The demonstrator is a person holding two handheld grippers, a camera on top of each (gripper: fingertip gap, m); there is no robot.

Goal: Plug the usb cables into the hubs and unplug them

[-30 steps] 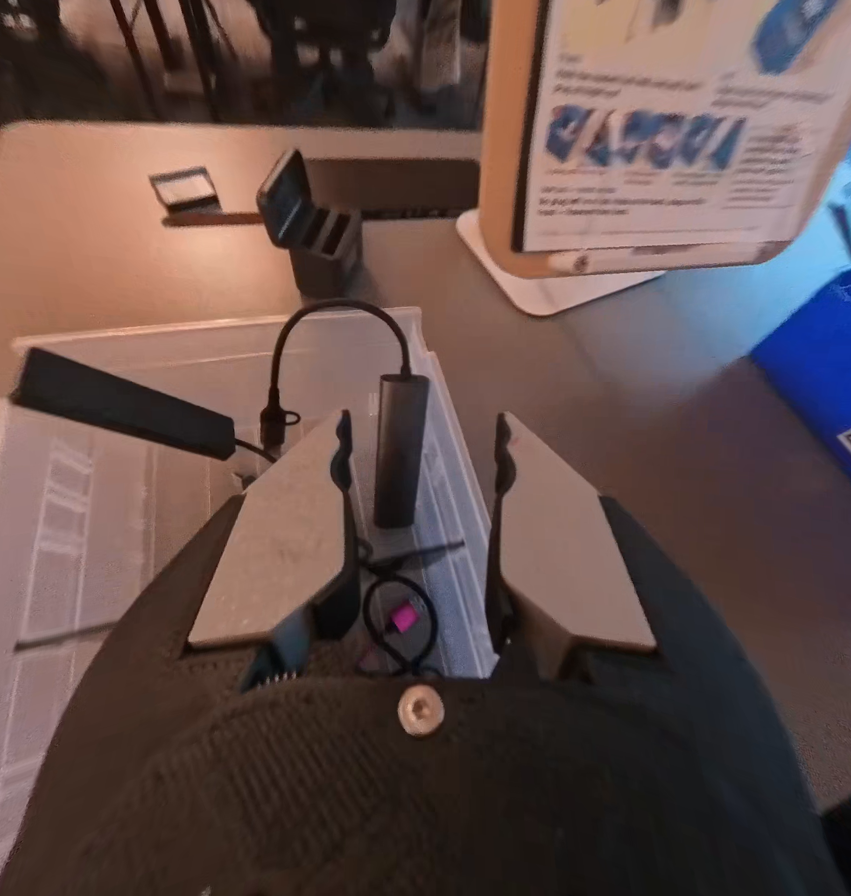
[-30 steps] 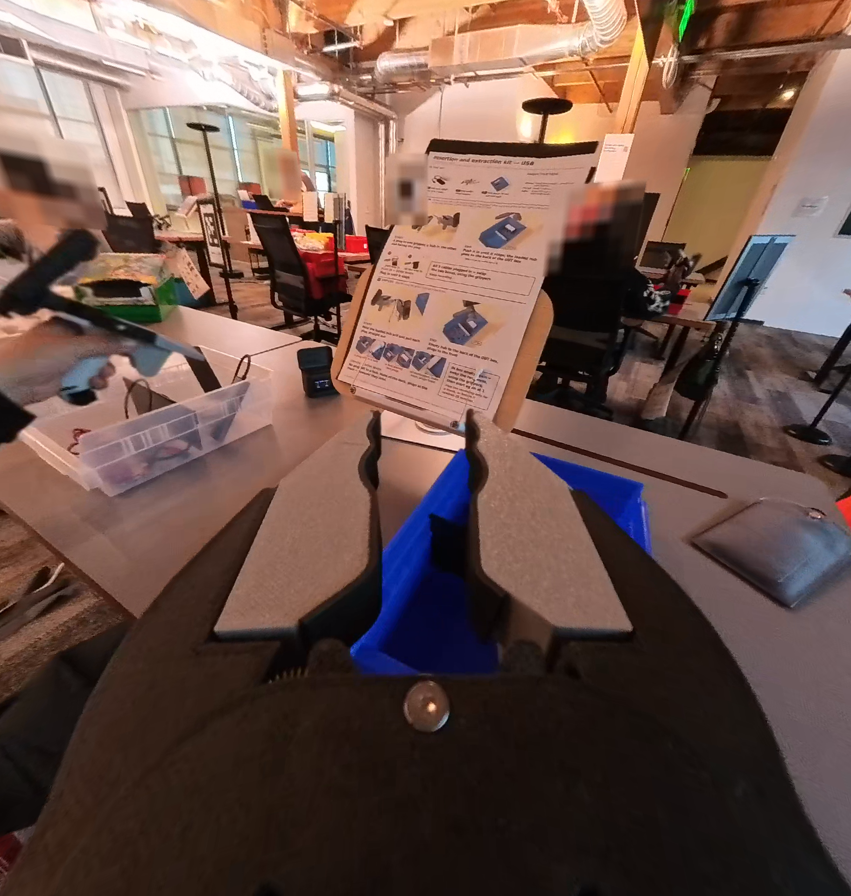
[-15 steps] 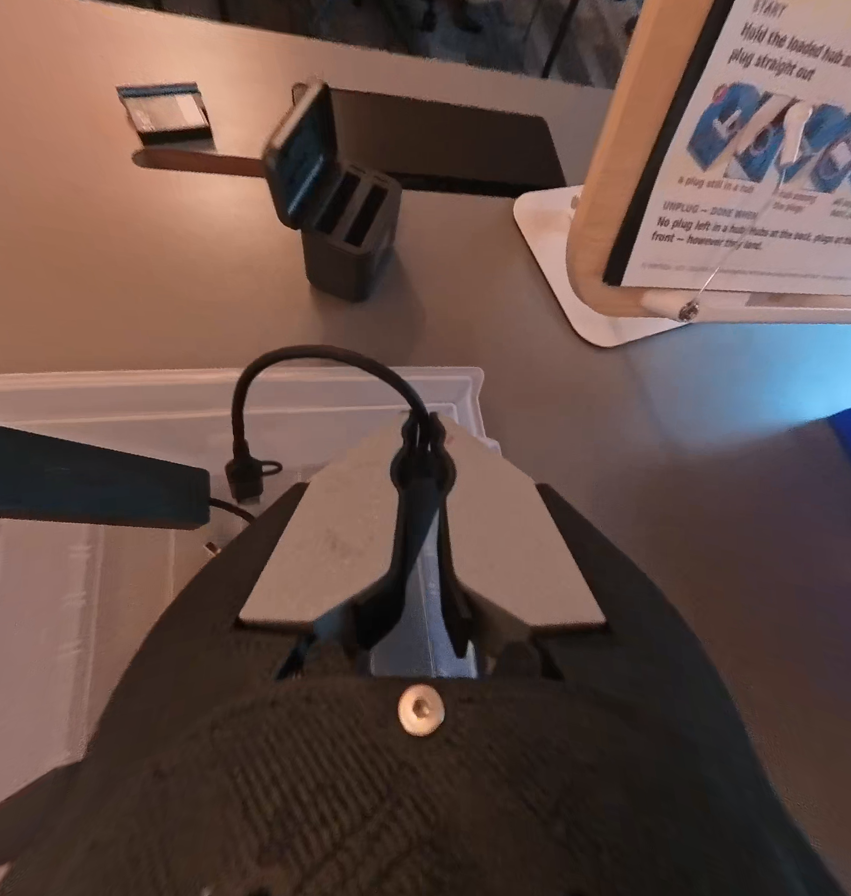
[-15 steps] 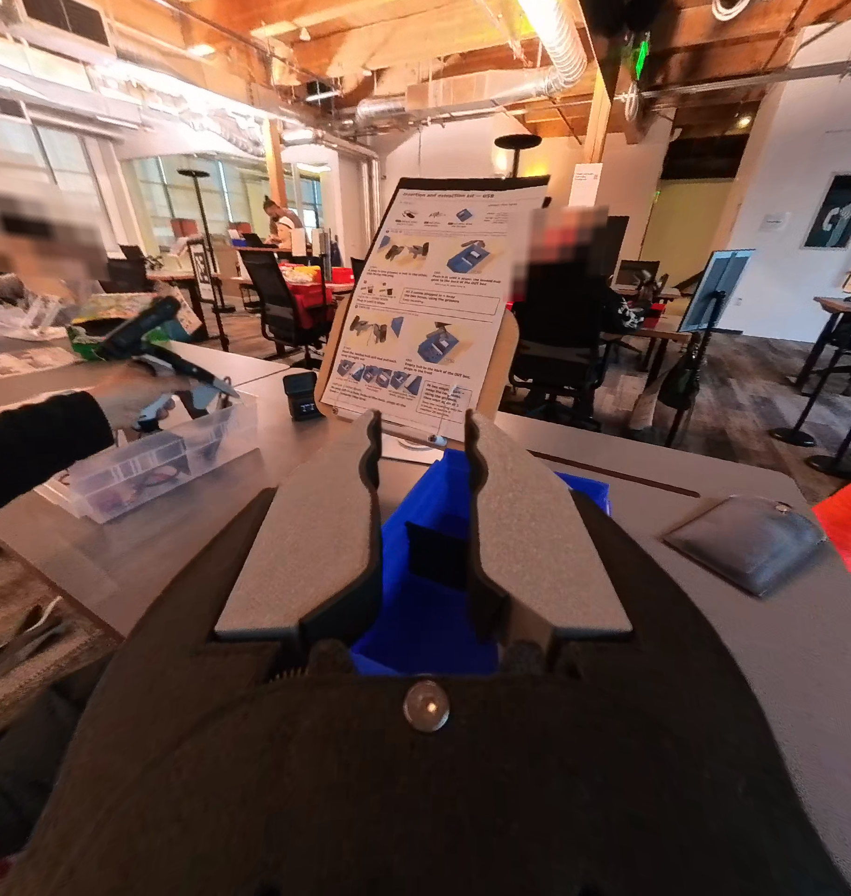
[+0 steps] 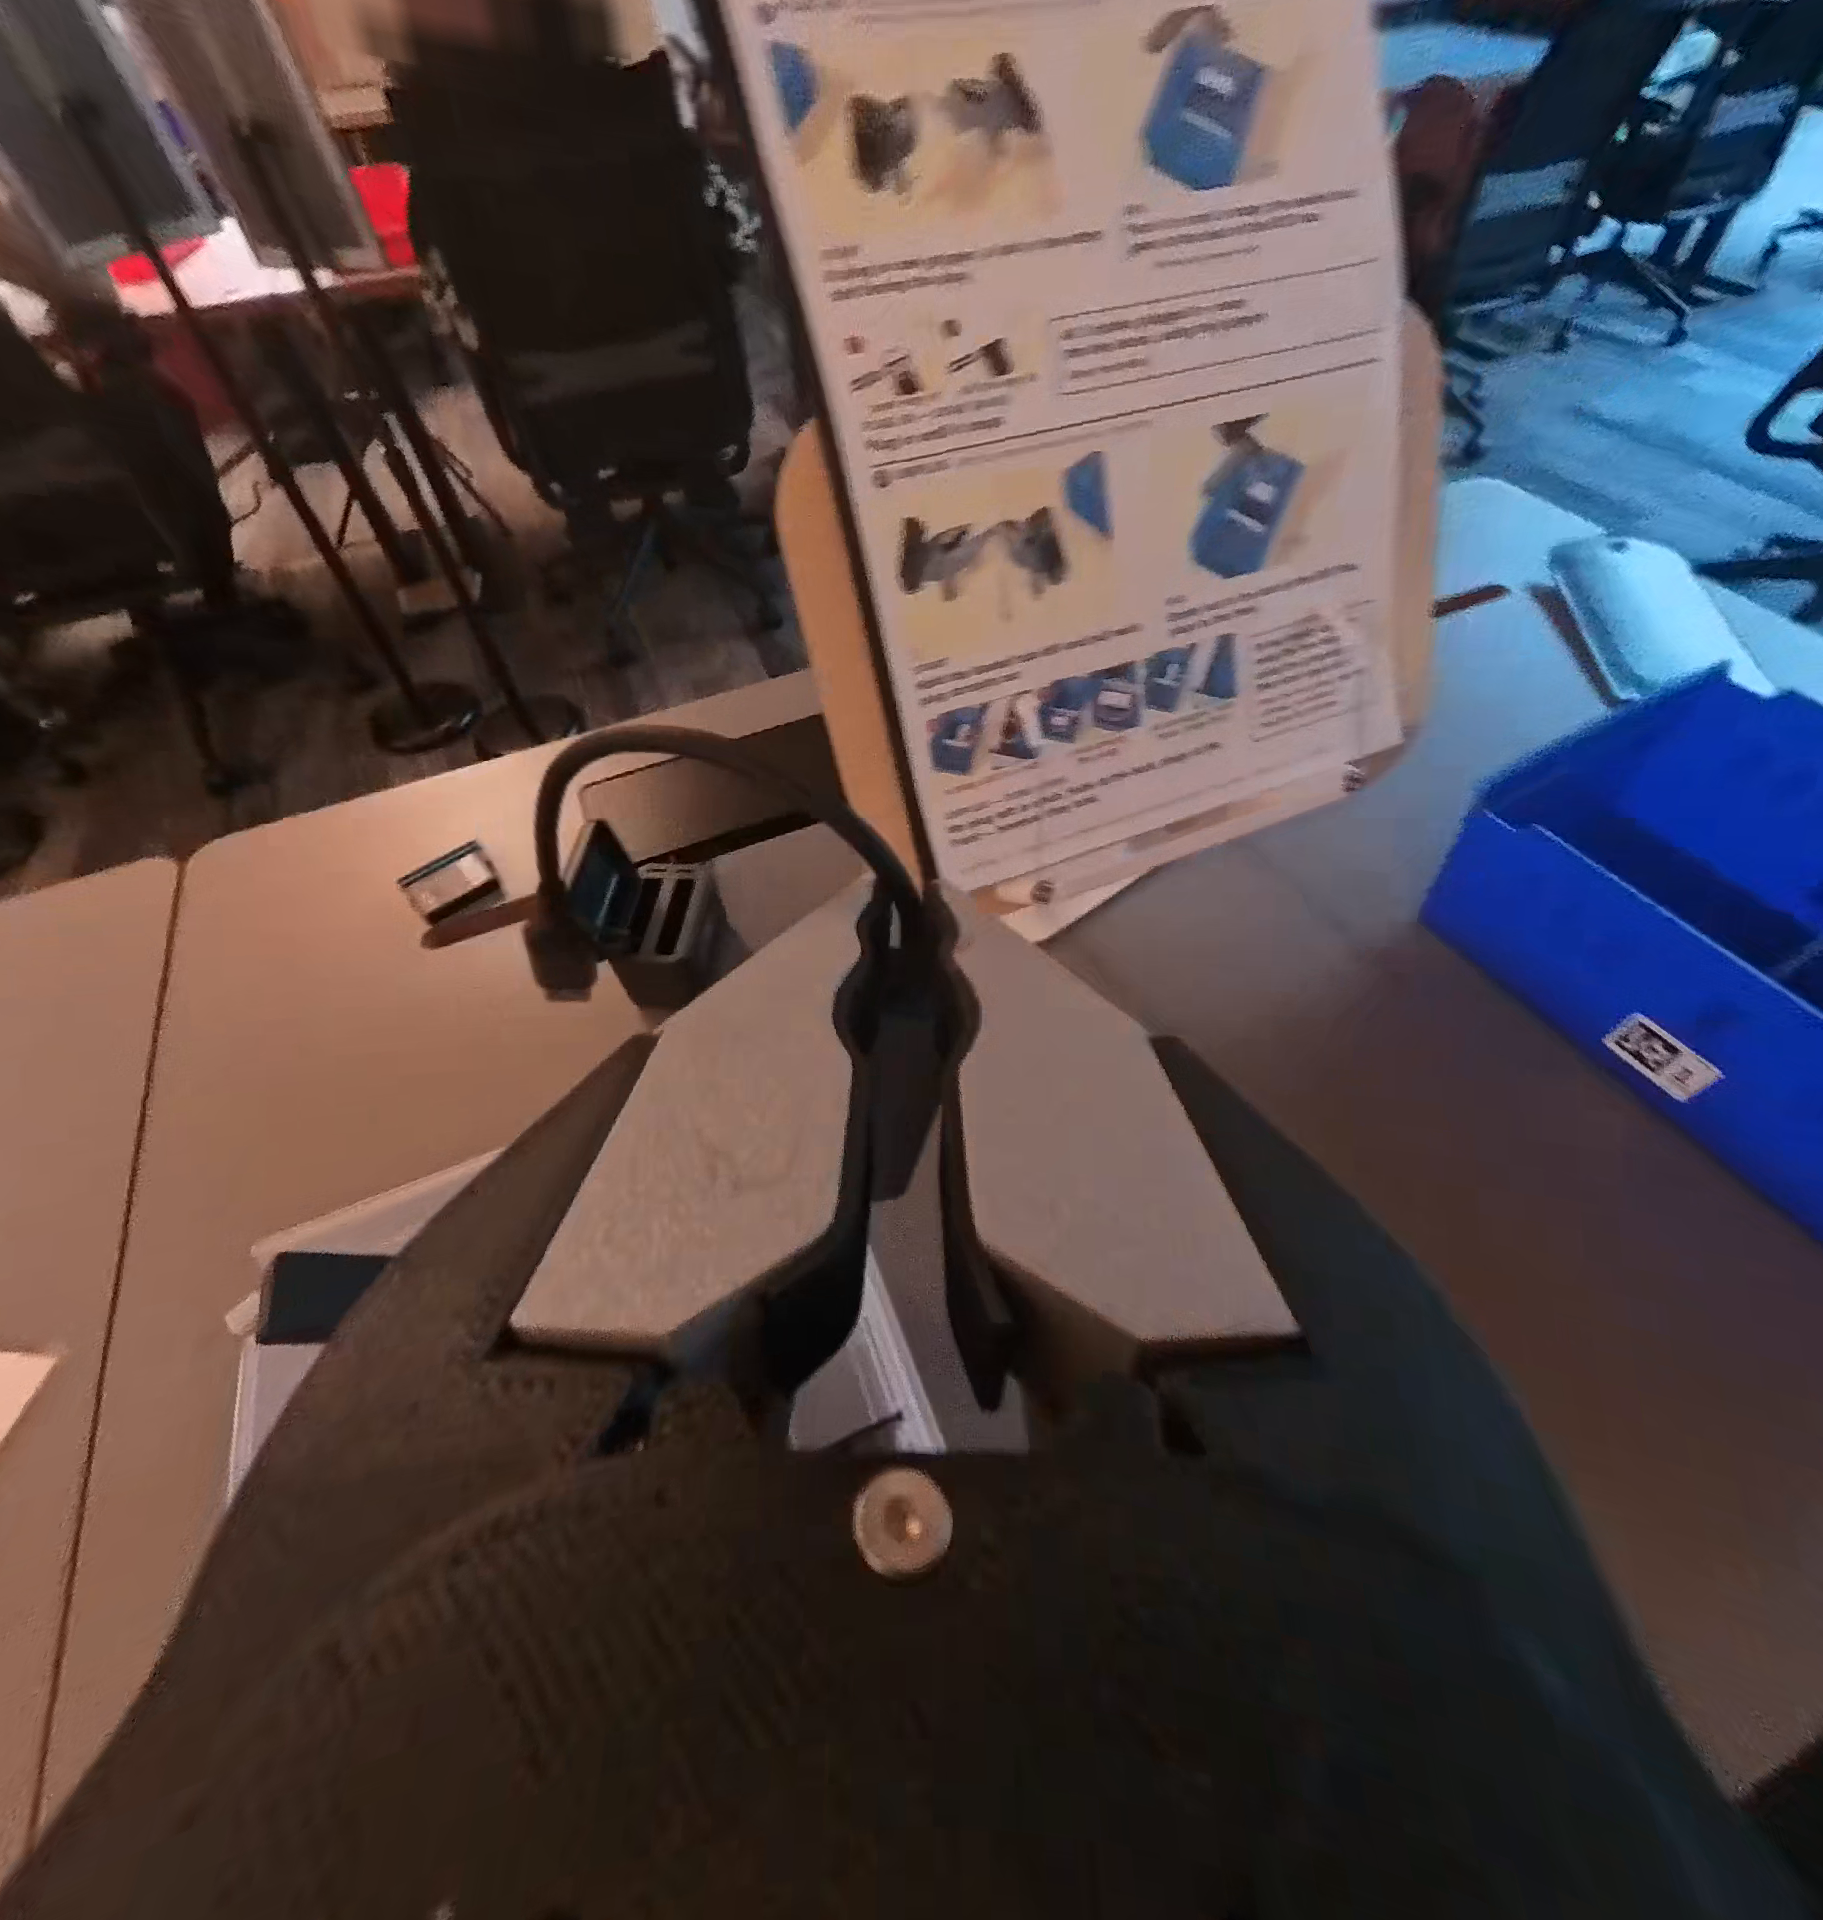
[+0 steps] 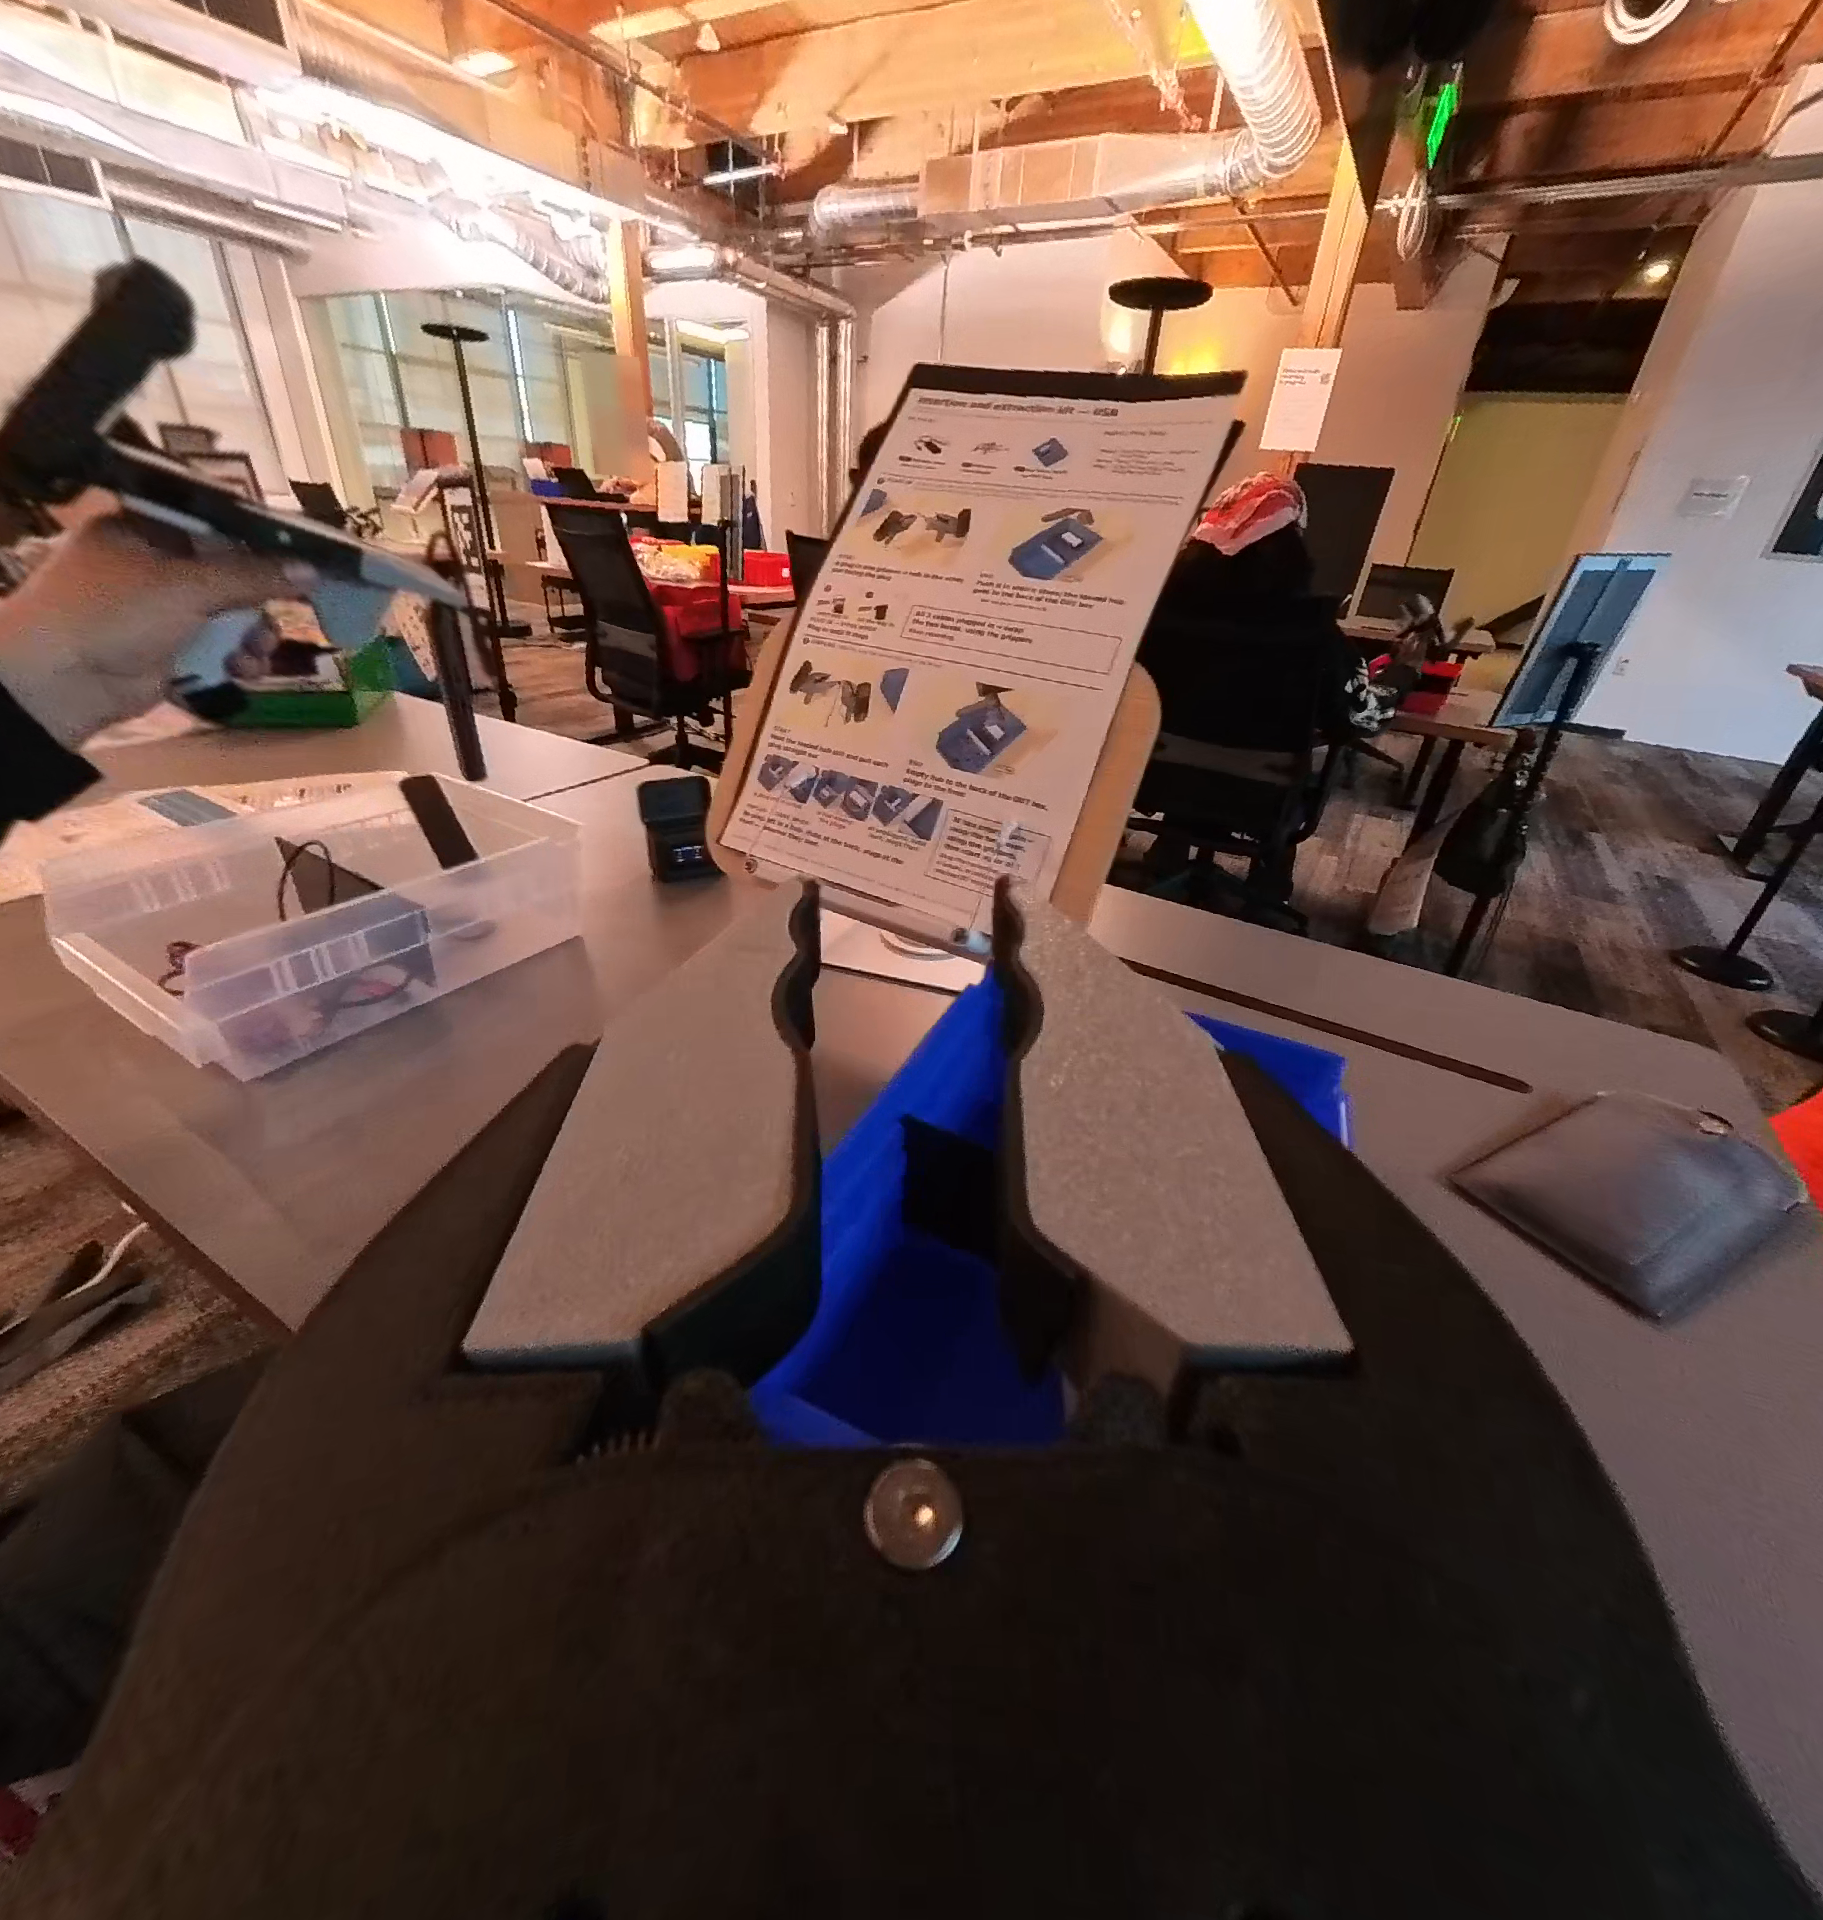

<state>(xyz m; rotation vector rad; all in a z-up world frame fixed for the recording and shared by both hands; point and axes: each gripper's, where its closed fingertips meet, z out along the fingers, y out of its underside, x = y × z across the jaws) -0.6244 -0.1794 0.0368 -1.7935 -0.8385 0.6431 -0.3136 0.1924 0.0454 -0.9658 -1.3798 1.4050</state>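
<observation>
The left claw (image 5: 902,971) is pinching a slim dark USB hub (image 5: 891,1101) between its fingers, lifted above the clear plastic bin (image 6: 315,935) near the desk's left edge, its short cable (image 5: 678,769) arching up ahead. The right claw (image 6: 902,935) is waiting spread and empty over the blue bin (image 6: 886,1299). This looks like the fetching step; next, a cable plug likely needs picking and lining up squarely with a port. The grey desk (image 6: 1406,1039) is carrying an instruction sheet on a stand (image 6: 969,644), in an open office with chairs.
</observation>
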